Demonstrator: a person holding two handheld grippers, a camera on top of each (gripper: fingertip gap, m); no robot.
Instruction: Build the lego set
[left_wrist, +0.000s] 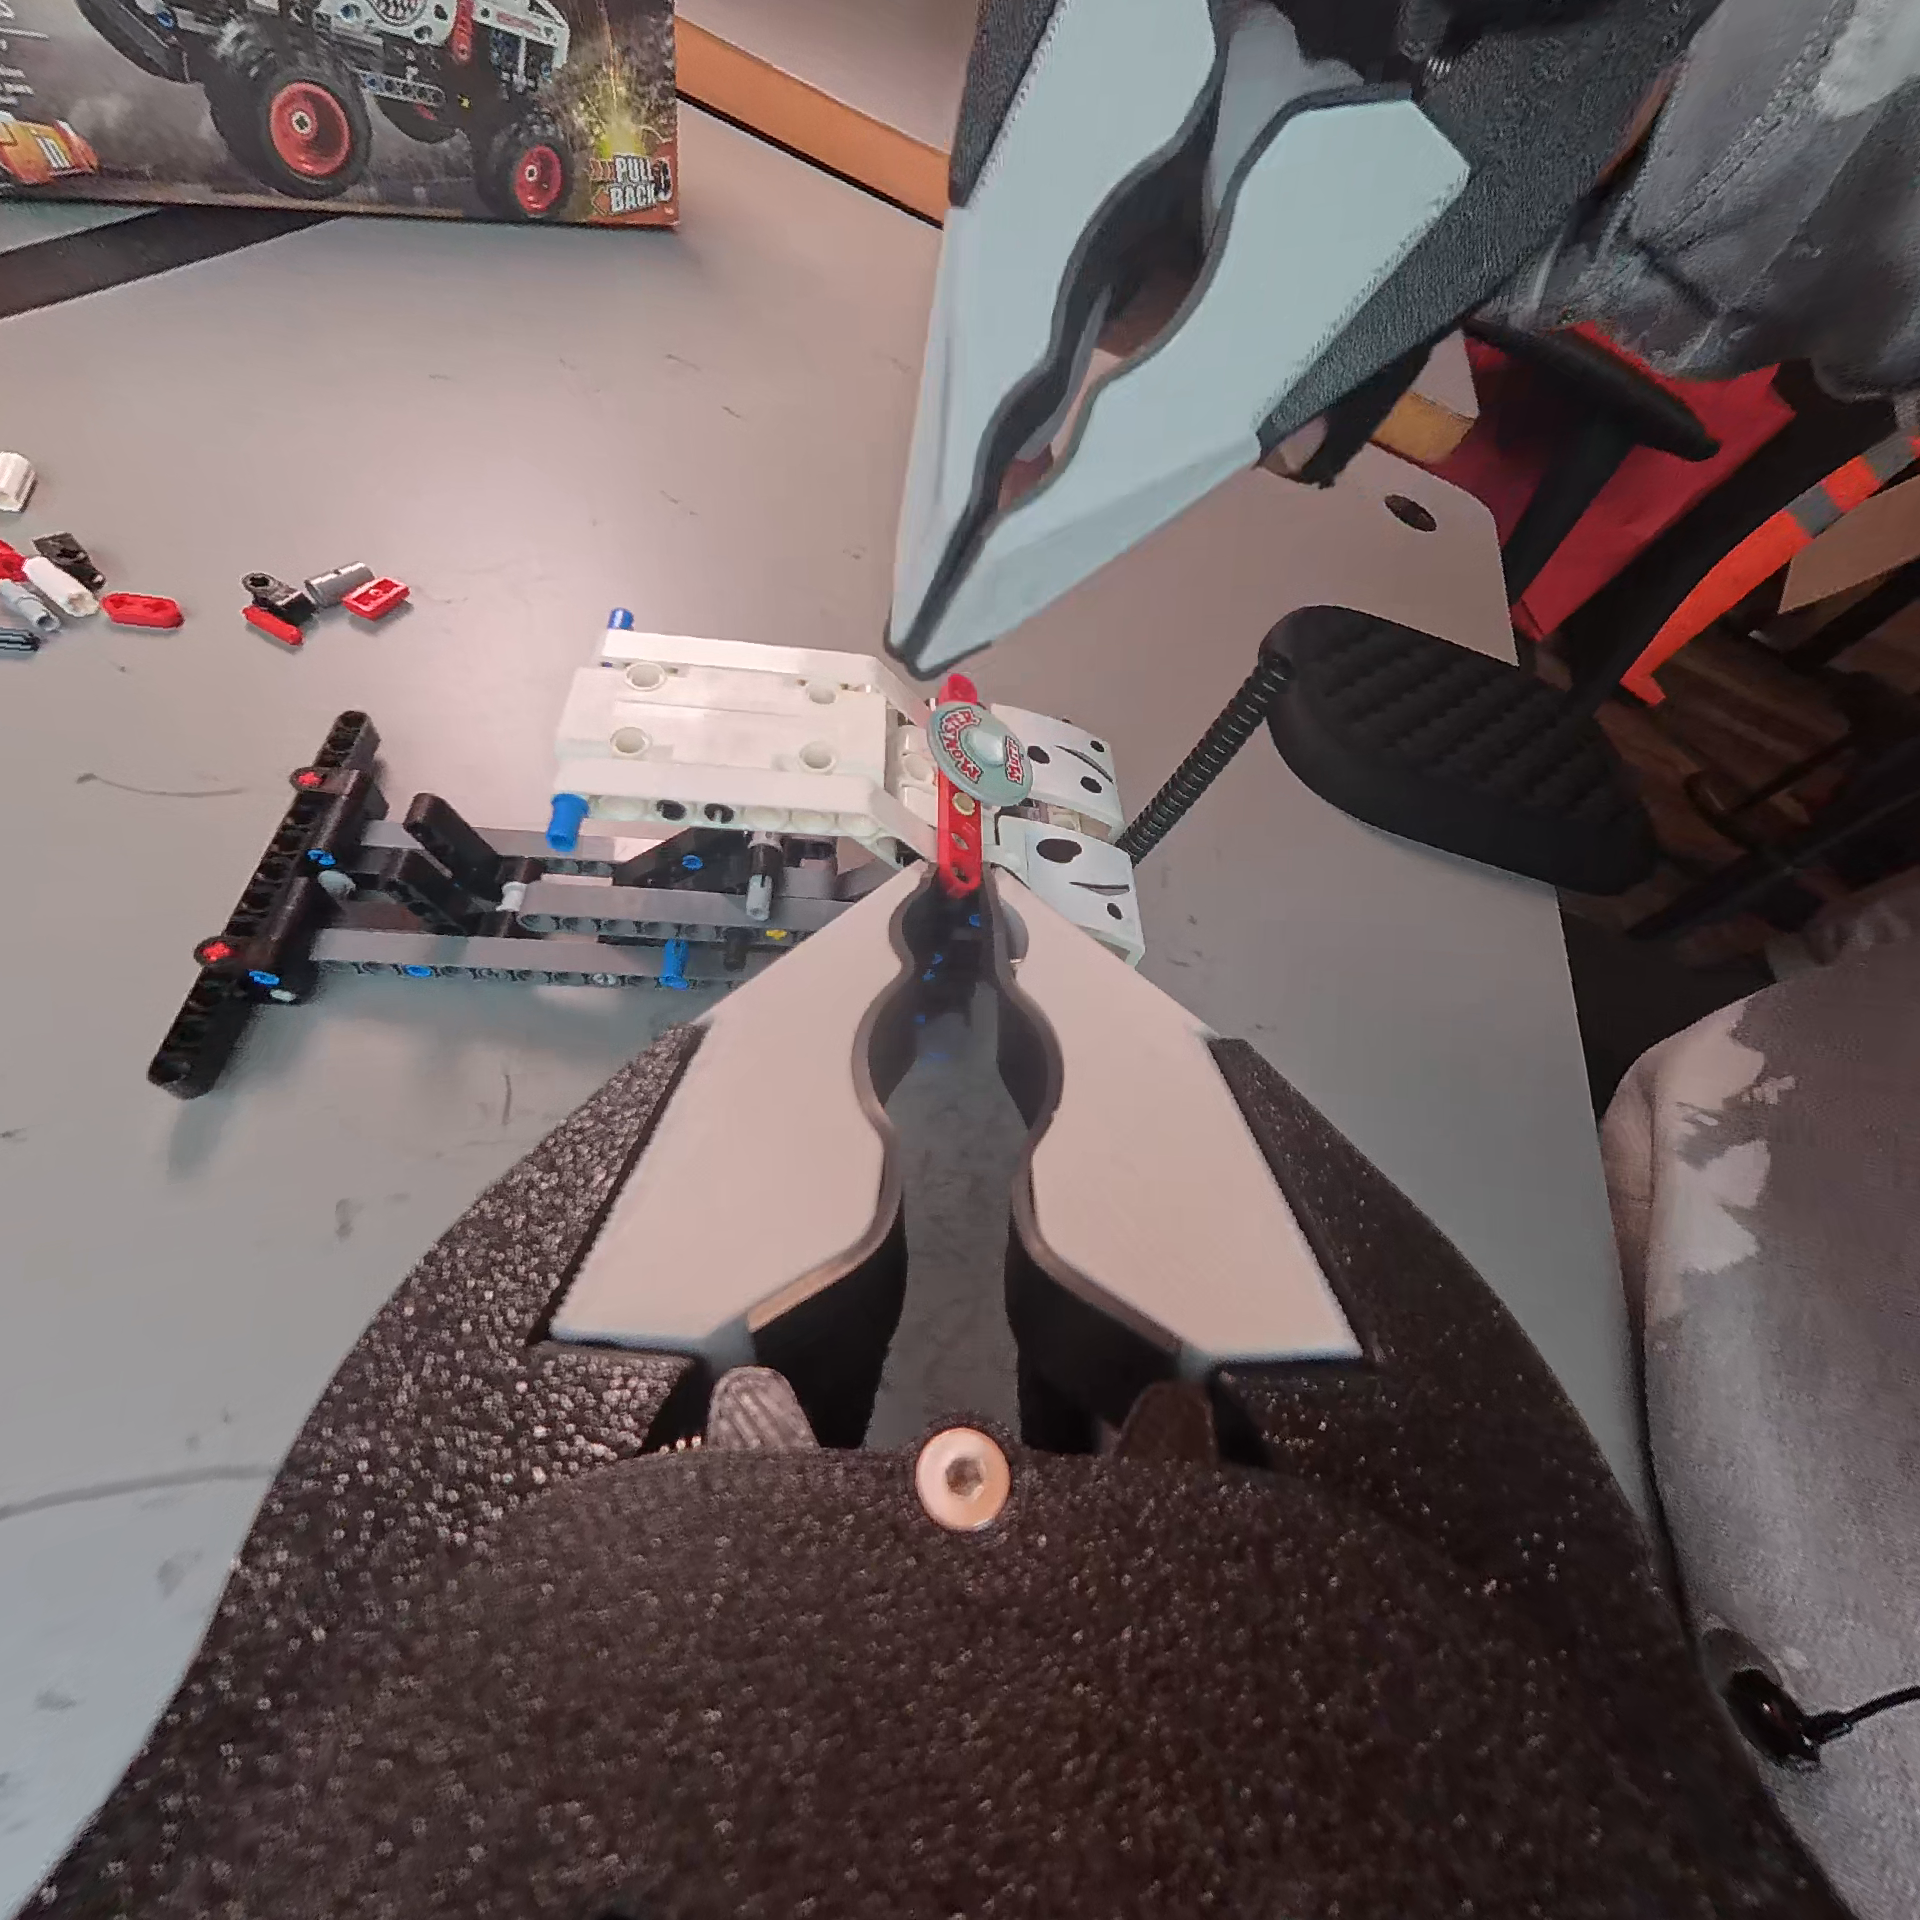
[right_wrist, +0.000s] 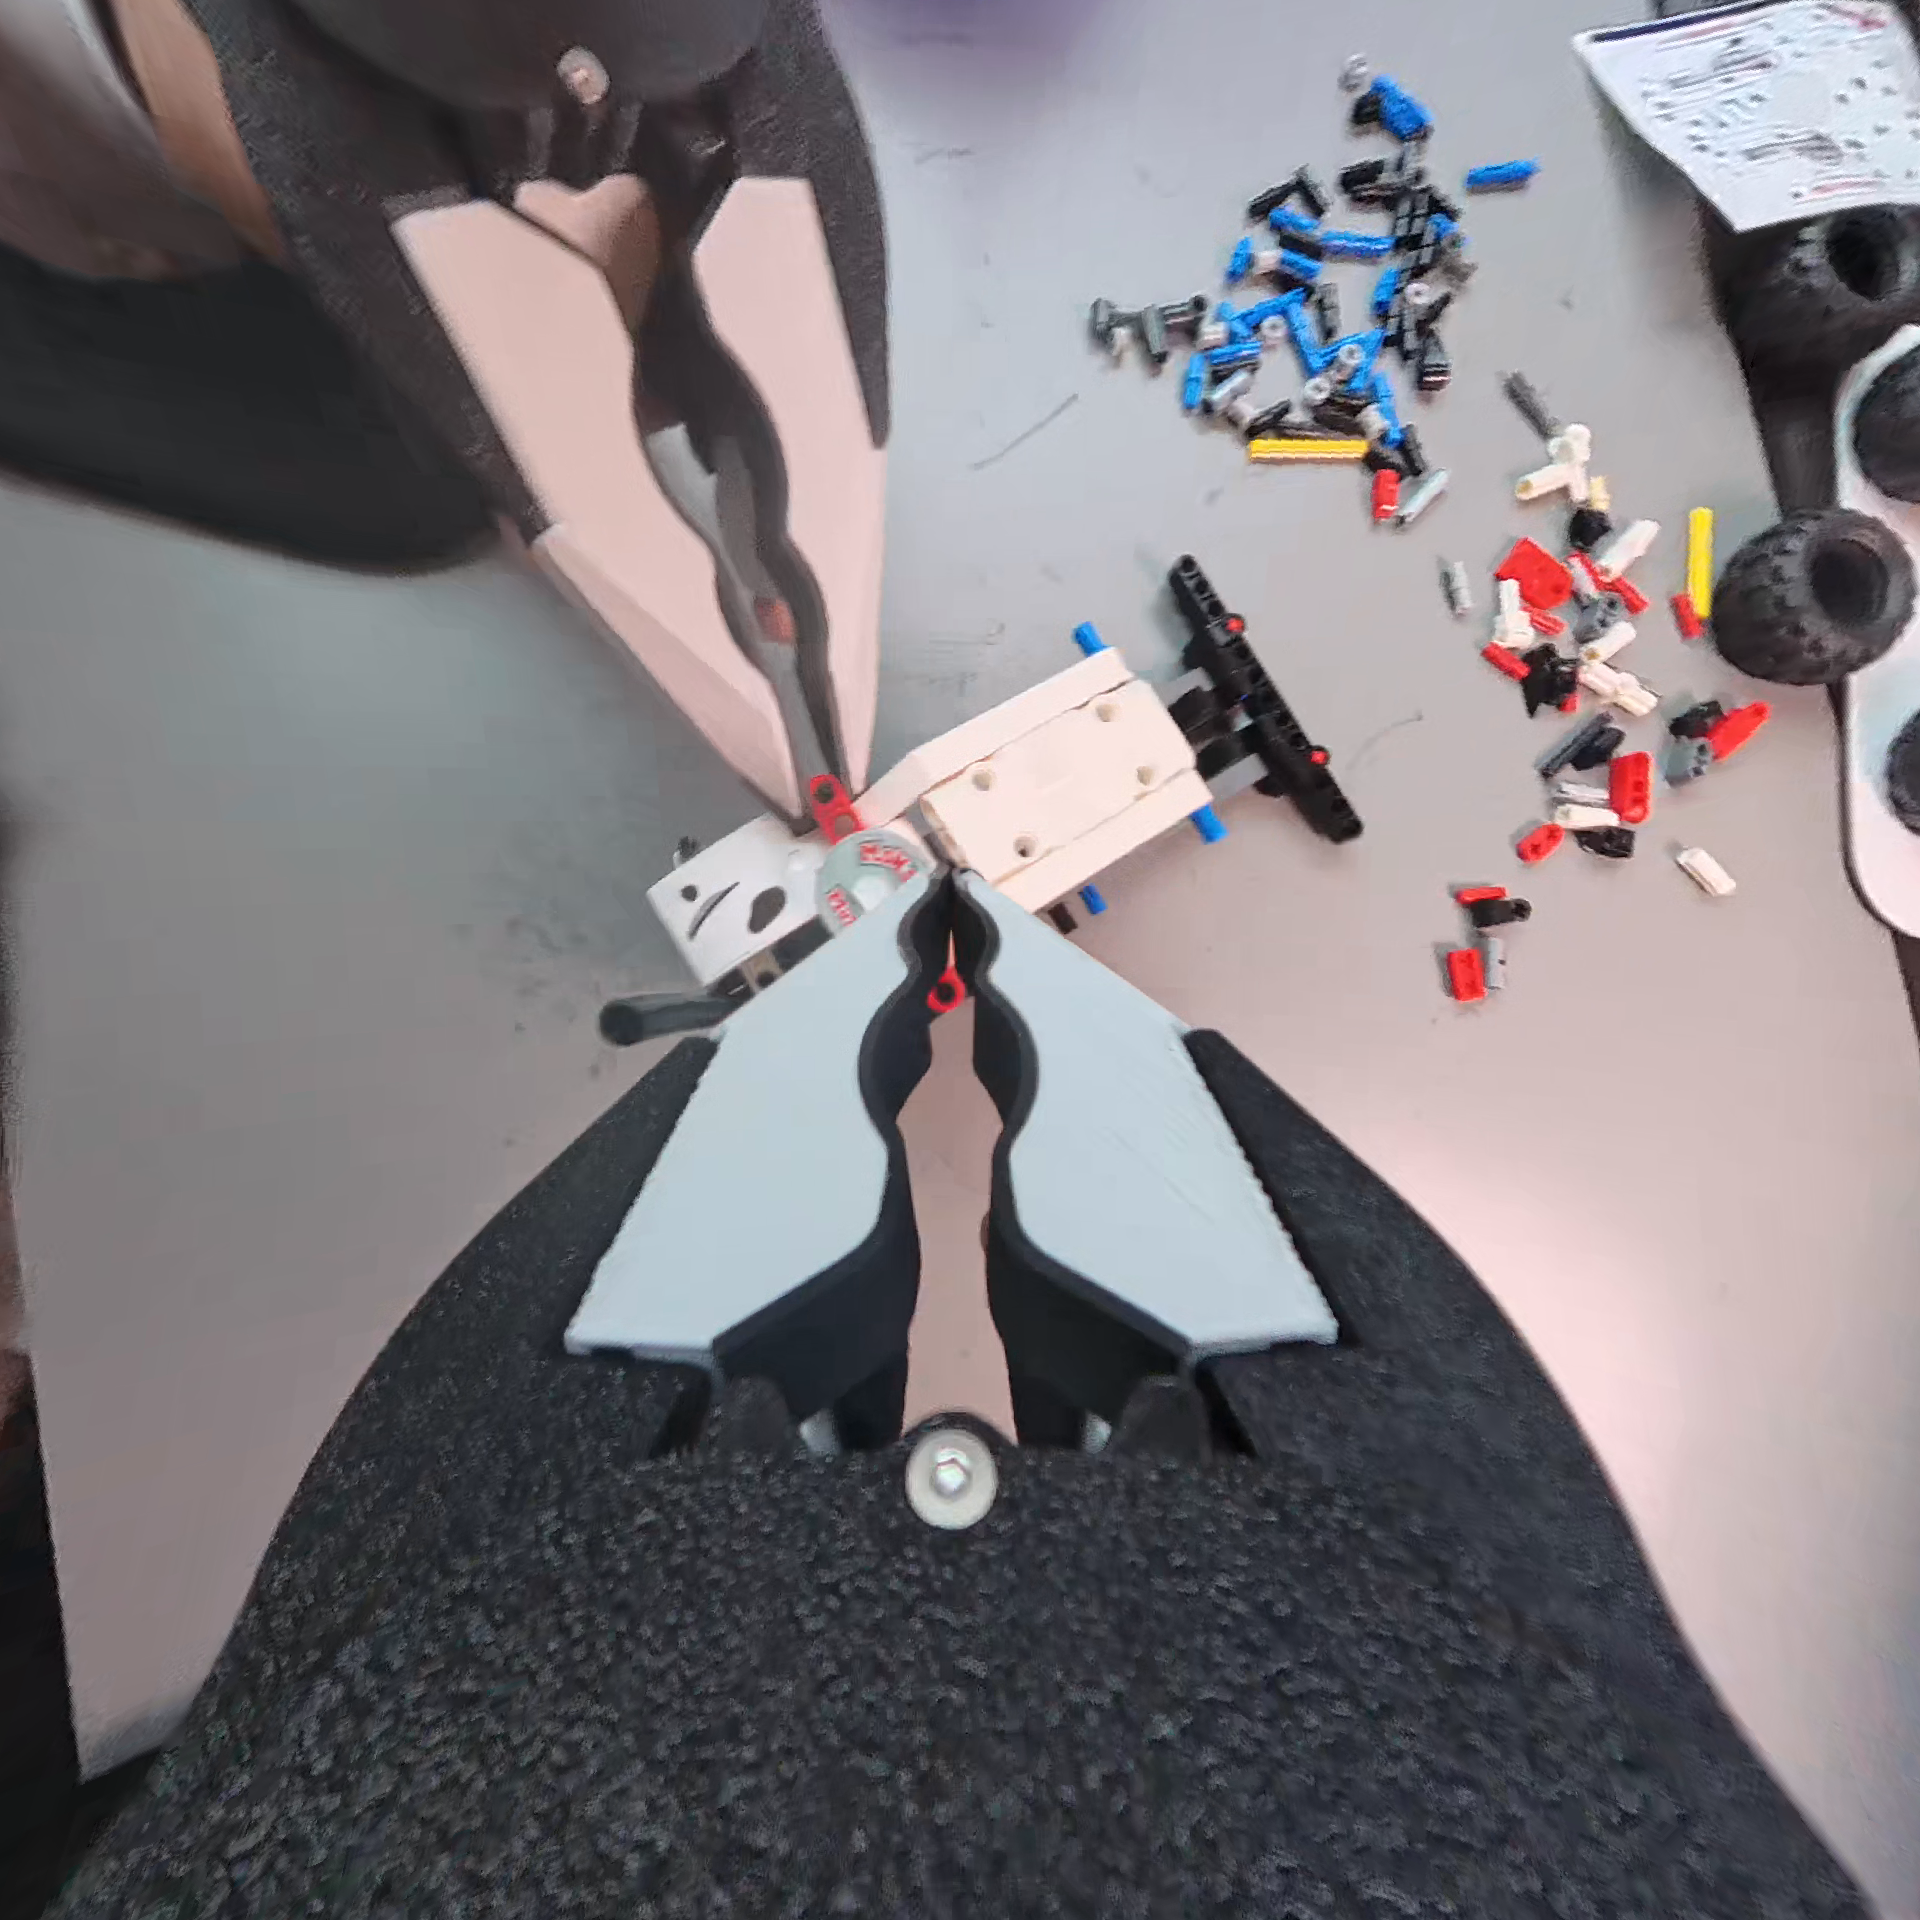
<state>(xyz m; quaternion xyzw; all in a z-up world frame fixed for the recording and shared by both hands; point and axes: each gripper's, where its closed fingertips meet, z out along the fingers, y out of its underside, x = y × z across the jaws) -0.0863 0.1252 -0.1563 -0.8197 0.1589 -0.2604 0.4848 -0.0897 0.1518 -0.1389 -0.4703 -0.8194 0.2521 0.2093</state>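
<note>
Centrally on the grey tabletop (left_wrist: 436, 436), half-built lego truck (left_wrist: 727, 748) lying flat, left tongs (left_wrist: 951, 883) pinched together on one end of its thin red beam (left_wrist: 956, 800), right tongs (right_wrist: 951, 883) clamped on the other end, loose pieces (right_wrist: 1340, 301) scattered to the right, black tyre (right_wrist: 1813, 592) beyond.
</note>
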